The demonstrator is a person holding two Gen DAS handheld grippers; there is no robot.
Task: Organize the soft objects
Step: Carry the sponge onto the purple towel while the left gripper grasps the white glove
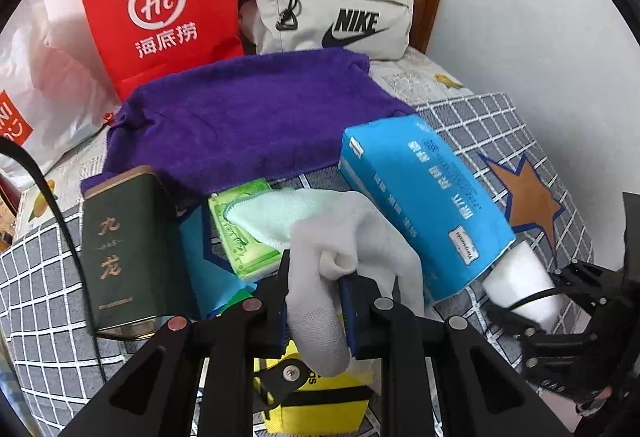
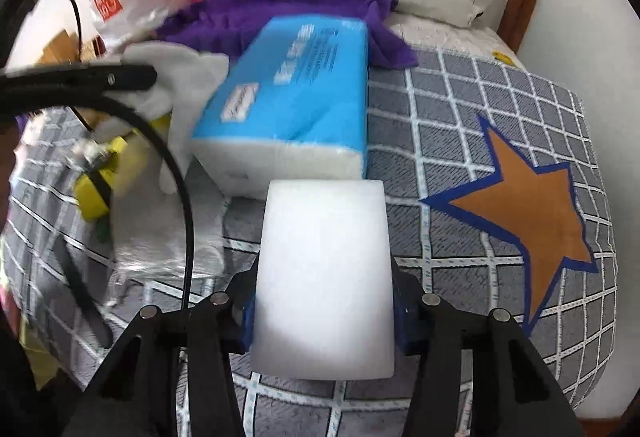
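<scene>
My left gripper (image 1: 316,277) is shut on a white sock (image 1: 320,321), which hangs bunched between its fingers above a yellow pouch (image 1: 320,405). In the right wrist view the same gripper (image 2: 132,75) comes in from the left with the sock (image 2: 188,69) in it. My right gripper (image 2: 325,281) is shut on a white foam block (image 2: 324,269), its pads pressing both sides, just in front of a blue tissue pack (image 2: 296,89). The left wrist view shows that block (image 1: 520,277) under the tissue pack's (image 1: 424,197) near end. A mint cloth (image 1: 272,213) lies on a green wipes pack (image 1: 240,237).
A purple towel (image 1: 248,117) lies spread behind the pack. A dark green tin (image 1: 128,245) stands at the left. At the back are a red paper bag (image 1: 160,5), a beige Nike bag (image 1: 332,13) and a white plastic bag (image 1: 36,77). The grey checked cover (image 2: 460,109) has an orange star (image 2: 528,205).
</scene>
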